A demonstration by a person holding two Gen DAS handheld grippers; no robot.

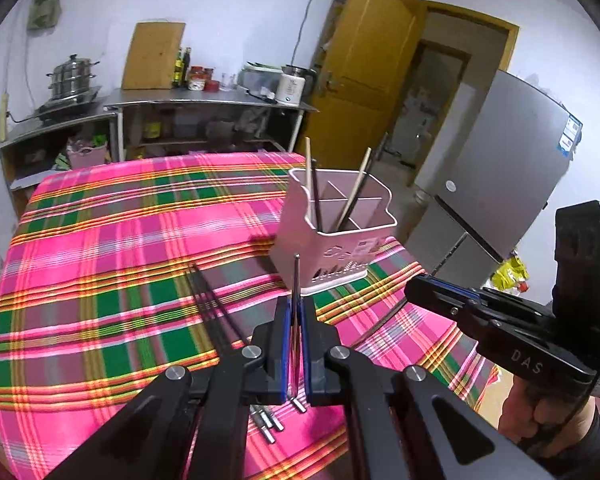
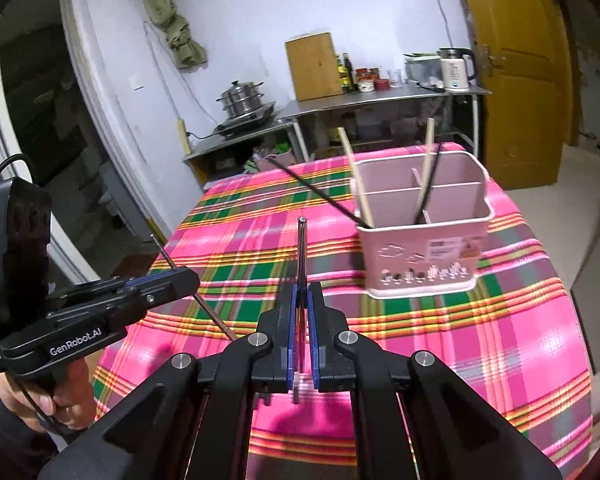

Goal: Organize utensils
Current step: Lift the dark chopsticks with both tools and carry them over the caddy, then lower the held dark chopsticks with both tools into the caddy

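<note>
Left claw (image 1: 296, 316) tight on dark chopstick (image 1: 296, 280), pink utensil holder (image 1: 332, 236) just ahead w/ chopsticks inside.

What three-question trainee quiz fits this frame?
1. True or false: both grippers are shut on a chopstick.
2. Which colour is the utensil holder: A pink, B blue, C white?
3. Fill in: loose dark chopsticks lie on the plaid ____.

Key:
1. True: the left gripper and the right gripper each clamp a chopstick.
2. A.
3. Tablecloth.
</note>
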